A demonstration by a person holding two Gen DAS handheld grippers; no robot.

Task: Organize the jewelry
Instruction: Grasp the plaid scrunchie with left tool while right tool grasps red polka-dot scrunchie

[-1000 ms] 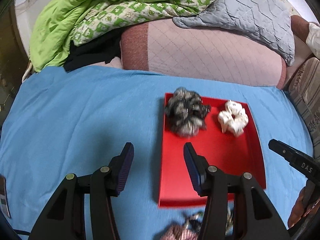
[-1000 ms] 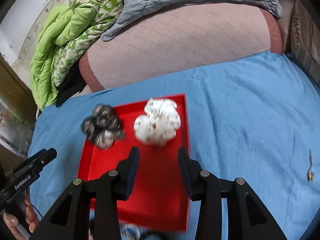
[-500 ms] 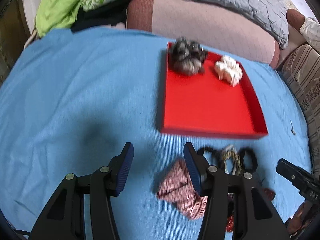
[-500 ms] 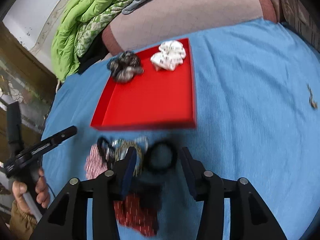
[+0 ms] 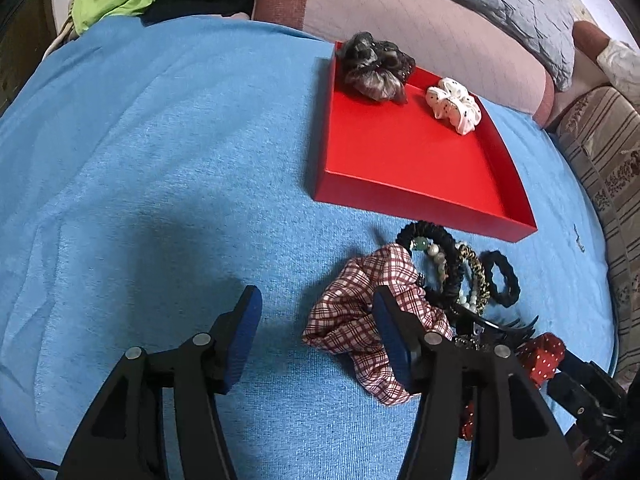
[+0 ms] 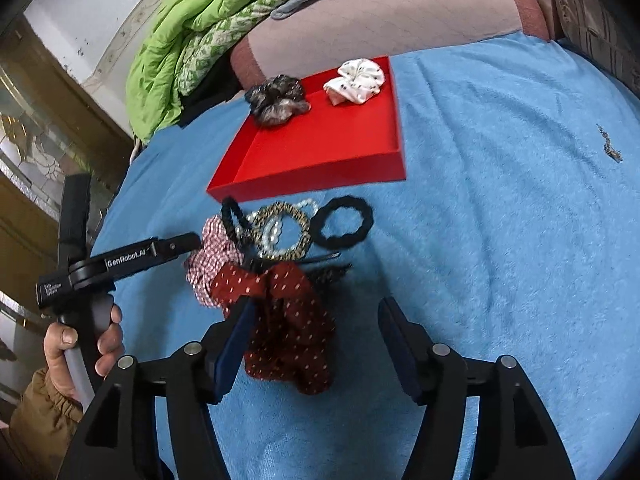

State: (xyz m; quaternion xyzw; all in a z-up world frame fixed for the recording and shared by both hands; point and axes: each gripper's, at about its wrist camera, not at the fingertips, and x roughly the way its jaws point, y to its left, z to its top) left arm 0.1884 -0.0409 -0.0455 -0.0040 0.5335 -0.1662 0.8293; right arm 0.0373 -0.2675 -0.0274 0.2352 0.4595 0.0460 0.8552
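A red tray (image 5: 404,160) (image 6: 320,148) lies on the blue cloth and holds a grey-black scrunchie (image 5: 374,66) (image 6: 278,100) and a white dotted scrunchie (image 5: 454,104) (image 6: 356,80) at its far end. In front of the tray lies a pile: a plaid scrunchie (image 5: 352,312) (image 6: 208,256), a dark red dotted scrunchie (image 6: 288,328), black hair ties (image 6: 342,222), a leopard tie and a bead bracelet (image 6: 276,232). My left gripper (image 5: 316,308) is open, its right finger over the plaid scrunchie. My right gripper (image 6: 316,320) is open around the dark red scrunchie.
Pink cushion (image 5: 420,28), grey quilt and green blankets (image 6: 192,44) are piled behind the tray. A striped cushion (image 5: 604,168) lies at the right. A small dark trinket (image 6: 610,148) lies on the cloth to the right. The left gripper's handle and hand (image 6: 84,316) show in the right wrist view.
Both grippers have pulled back from the tray and lowered toward the pile of hair ties in front of it. Both stay open. The tray's contents have not moved.
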